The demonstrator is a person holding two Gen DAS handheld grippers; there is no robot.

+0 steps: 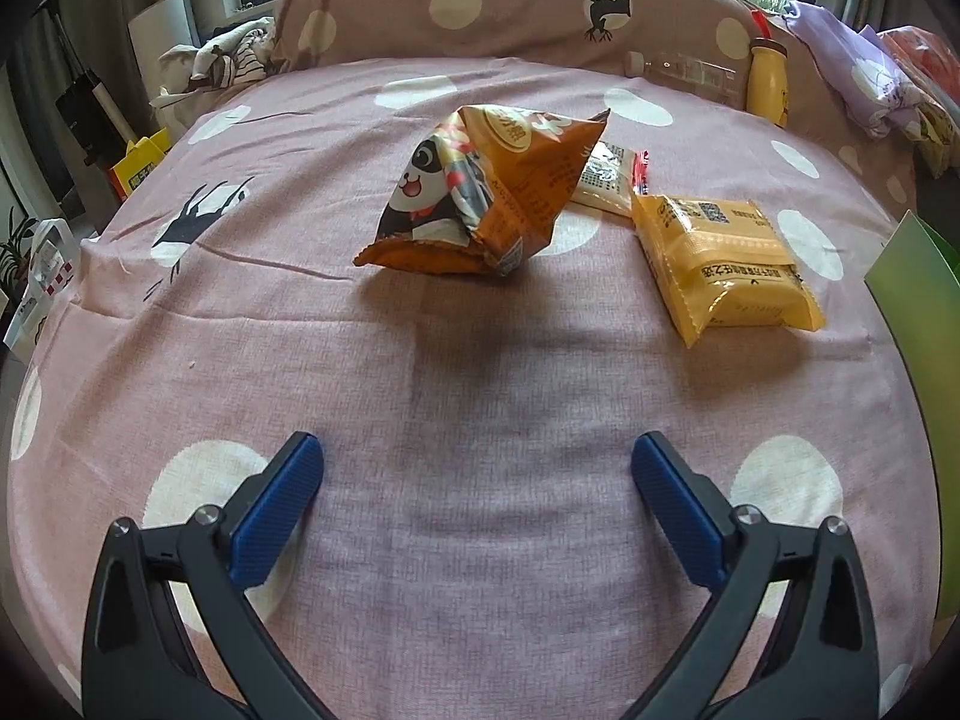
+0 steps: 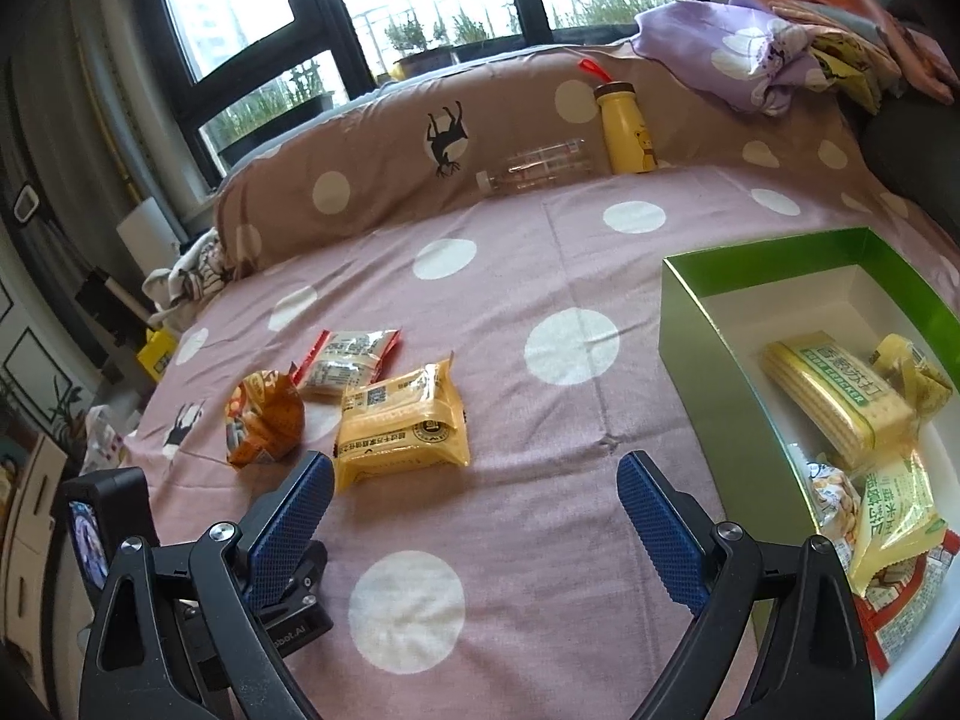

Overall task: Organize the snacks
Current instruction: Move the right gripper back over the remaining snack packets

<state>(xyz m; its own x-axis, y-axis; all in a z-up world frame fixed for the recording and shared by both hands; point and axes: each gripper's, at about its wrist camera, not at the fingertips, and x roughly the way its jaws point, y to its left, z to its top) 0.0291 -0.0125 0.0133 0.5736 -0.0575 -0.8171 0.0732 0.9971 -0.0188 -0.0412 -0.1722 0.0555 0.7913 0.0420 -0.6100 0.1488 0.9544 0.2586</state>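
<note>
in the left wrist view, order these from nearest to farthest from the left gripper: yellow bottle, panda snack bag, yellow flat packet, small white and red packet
From the left gripper, open over bare bedsheet:
1. Panda snack bag, straight ahead, and yellow flat packet, ahead to the right: too close to call.
2. Small white and red packet, behind those two, partly hidden by the panda bag.
3. Yellow bottle, far right, against the pillow.

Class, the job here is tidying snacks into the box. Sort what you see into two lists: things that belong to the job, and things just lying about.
Belongs to the job:
- orange panda bag
- yellow packet
- small white packet
- green box, already holding snacks
- left gripper and right gripper, both open and empty

Just lying about:
- yellow bottle
- clear bottle
- purple cloth
</note>
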